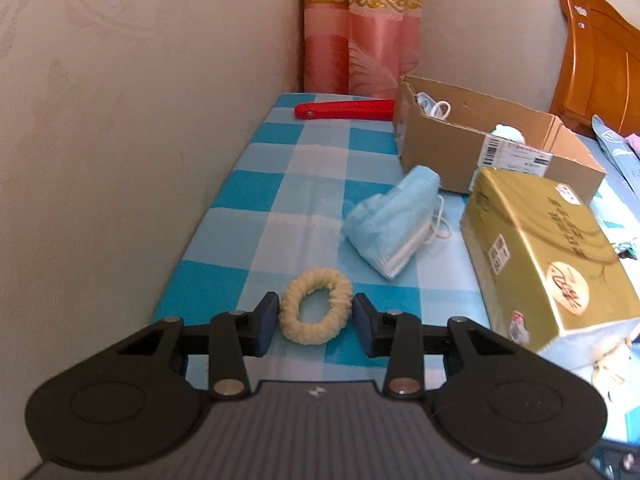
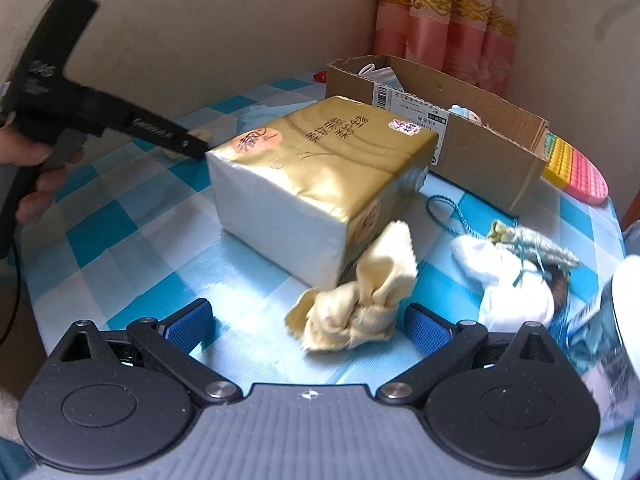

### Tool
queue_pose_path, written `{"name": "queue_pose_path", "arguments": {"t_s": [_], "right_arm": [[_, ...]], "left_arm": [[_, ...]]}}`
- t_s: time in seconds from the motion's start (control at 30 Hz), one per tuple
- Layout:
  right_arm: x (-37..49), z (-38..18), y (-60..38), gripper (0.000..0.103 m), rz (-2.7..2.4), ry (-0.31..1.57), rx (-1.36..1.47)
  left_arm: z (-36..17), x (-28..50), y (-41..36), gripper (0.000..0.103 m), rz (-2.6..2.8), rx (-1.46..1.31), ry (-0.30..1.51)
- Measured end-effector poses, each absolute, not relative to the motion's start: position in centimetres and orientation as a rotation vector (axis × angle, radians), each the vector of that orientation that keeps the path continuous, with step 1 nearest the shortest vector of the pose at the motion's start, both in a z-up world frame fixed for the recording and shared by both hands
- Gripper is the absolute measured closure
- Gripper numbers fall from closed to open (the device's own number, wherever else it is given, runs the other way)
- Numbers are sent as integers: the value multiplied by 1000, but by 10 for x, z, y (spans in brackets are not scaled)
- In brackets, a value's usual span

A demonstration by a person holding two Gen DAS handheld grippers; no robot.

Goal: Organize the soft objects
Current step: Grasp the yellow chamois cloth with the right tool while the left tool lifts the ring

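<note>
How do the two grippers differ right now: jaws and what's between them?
The left gripper is shut on a cream scrunchie; the right gripper stands wide open, not gripping. The scrunchie fills the left's gap; a crumpled yellow cloth lies loose between the right's fingers. Both have blue pads.

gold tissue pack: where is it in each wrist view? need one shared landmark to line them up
Left wrist: gold tissue pack at right edge, mid-height, in front of the cardboard box.
Right wrist: gold tissue pack at centre, the cardboard box behind and to its right.
Shared landmark: the barcode label on the cardboard box, facing the camera in both views.
</note>
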State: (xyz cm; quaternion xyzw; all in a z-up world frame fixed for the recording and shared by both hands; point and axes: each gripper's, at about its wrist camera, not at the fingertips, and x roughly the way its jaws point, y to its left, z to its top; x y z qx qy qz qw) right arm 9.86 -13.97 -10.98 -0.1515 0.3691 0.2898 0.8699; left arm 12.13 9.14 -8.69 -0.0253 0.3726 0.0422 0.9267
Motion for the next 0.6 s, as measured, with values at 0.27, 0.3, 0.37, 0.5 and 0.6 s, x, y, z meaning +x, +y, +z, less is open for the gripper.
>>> {"name": "queue_pose_path", "arguments": {"t_s": [0.27, 0.3, 0.37, 0.5, 0.6], "right_arm": [[100, -110, -138, 6, 638, 779, -294], [98, -109, -139, 9, 630, 775, -294], [96, -106, -141, 23, 614, 769, -289], [96, -100, -148, 38, 595, 775, -255], [94, -98, -150, 52, 572, 781, -264]], "left_arm": [[-86, 112, 90, 64, 73, -51, 767], [-86, 112, 90, 64, 70, -54, 768], [-86, 112, 89, 64, 65, -52, 769], [-84, 108, 89, 64, 60, -50, 765], [-82, 104, 90, 64, 61, -54, 757]]}}
